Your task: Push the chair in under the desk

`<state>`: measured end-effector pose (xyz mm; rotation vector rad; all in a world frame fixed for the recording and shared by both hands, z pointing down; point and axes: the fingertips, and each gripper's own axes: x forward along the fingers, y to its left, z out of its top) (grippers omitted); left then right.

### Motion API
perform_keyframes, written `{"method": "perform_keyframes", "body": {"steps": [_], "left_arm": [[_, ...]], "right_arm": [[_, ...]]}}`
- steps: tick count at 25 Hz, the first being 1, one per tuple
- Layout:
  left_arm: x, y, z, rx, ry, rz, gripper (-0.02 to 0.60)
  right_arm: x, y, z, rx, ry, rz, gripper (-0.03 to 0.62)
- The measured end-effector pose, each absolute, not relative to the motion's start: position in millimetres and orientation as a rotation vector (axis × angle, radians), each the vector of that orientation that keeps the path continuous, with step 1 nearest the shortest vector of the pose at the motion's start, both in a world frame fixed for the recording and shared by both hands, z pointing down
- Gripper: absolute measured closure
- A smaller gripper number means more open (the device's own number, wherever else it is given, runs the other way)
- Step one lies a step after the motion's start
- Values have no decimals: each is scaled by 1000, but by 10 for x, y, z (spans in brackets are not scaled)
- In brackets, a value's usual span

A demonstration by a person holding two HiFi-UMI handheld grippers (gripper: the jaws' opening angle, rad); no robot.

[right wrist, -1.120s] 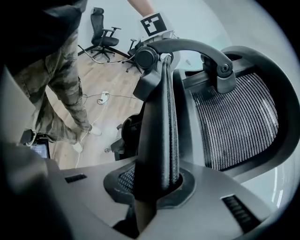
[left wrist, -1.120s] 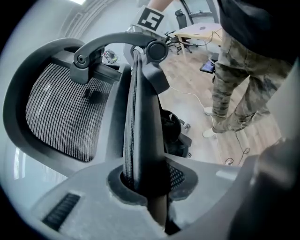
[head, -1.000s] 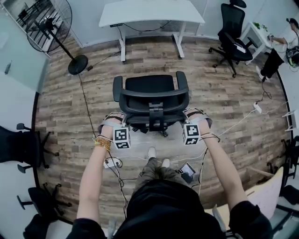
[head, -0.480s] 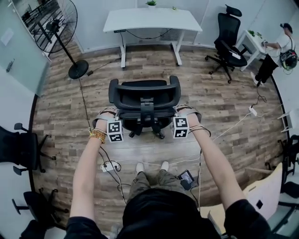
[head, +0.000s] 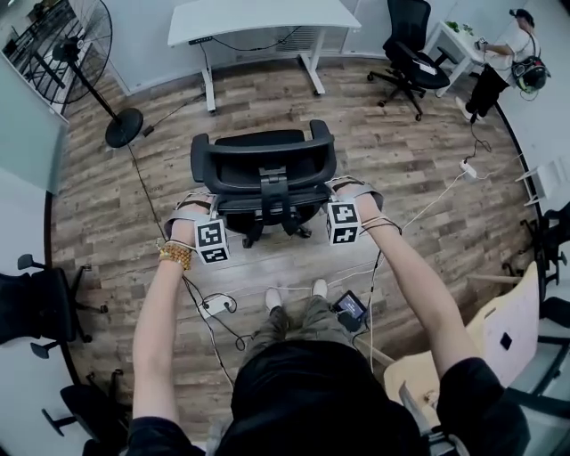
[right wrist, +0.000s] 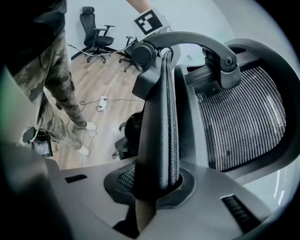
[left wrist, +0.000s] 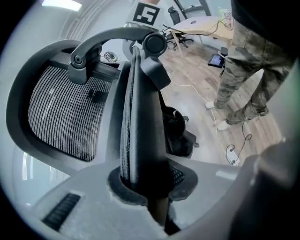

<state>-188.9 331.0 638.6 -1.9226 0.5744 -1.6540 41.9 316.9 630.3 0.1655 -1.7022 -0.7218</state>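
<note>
Wood-plank flooring (head: 427, 178) covered the room. Both pairs of jaws stood nearly closed, each pinching a side edge of the chair (head: 263, 169) backrest: the left gripper (left wrist: 145, 185) on its left edge, the right gripper (right wrist: 157, 185) on its right. Behind them, two bare forearms (head: 165, 312) reached forward, almost parallel. That one chair stood mid-floor, well short of the one white desk (head: 267, 13) at the far wall. One fan (head: 76, 49) stood far left.

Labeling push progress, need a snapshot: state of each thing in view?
chair: upright on open floor, short of the desk
desk: chair not under it yet
left gripper: shut on chair backrest's left edge
right gripper: shut on chair backrest's right edge
fan: standing; spinning or not, cannot tell
</note>
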Motion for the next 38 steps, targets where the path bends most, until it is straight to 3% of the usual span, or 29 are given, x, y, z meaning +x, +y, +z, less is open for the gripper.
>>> {"method": "perform_keyframes", "body": {"steps": [10,38], "left_arm": [[-2206,3261,6382,-1906,539,-1614,526],[-1577,2593,6373,-1889,577,-1589,525]], "right_arm": [[127,3225,6336,198,-1690,-694,549],[724,2500,6310,228,-1674,-768,556]]}}
